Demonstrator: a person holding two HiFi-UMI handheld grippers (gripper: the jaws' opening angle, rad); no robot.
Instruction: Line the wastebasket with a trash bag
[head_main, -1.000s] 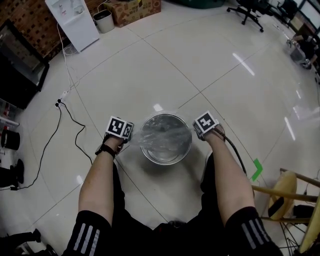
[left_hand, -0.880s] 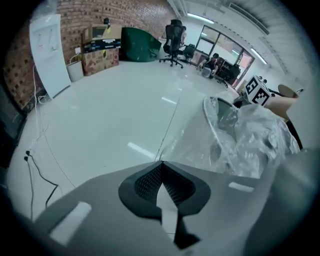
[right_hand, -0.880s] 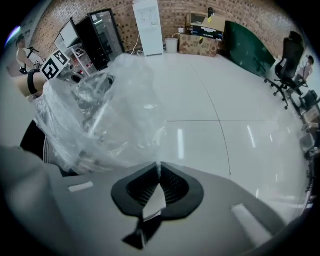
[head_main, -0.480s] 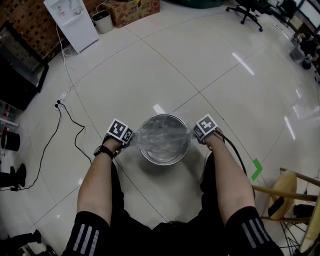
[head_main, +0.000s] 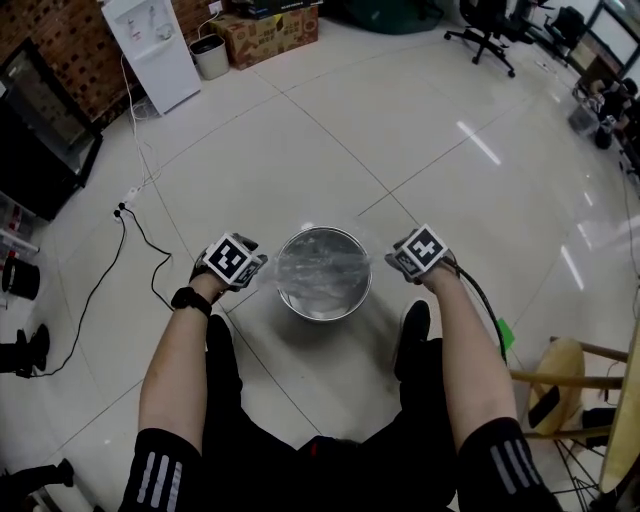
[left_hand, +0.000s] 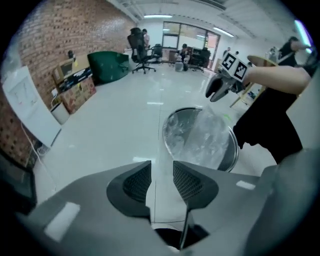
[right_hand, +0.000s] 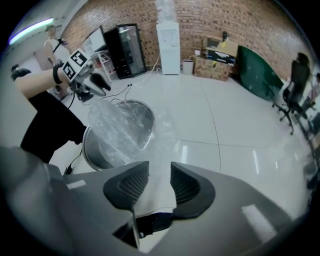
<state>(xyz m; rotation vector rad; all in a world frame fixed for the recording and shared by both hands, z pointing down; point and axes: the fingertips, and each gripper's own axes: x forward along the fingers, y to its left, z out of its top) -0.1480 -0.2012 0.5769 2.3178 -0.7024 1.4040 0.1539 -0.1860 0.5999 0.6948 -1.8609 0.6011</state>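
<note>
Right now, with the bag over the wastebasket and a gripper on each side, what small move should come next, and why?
Probably close both on the film and draw it down over the rim. The jaws of the left gripper and right gripper have just been opening, the trash bag runs loose between them, and it seems not yet folded over the wastebasket rim.

Probably an office: swivel chairs (head_main: 488, 22), water dispenser (head_main: 150, 45), glossy tiled floor (head_main: 400, 130).

floor (head_main: 330, 130): white tile | on it: wastebasket (head_main: 321, 313); cable (head_main: 140, 230); box (head_main: 265, 30)
</note>
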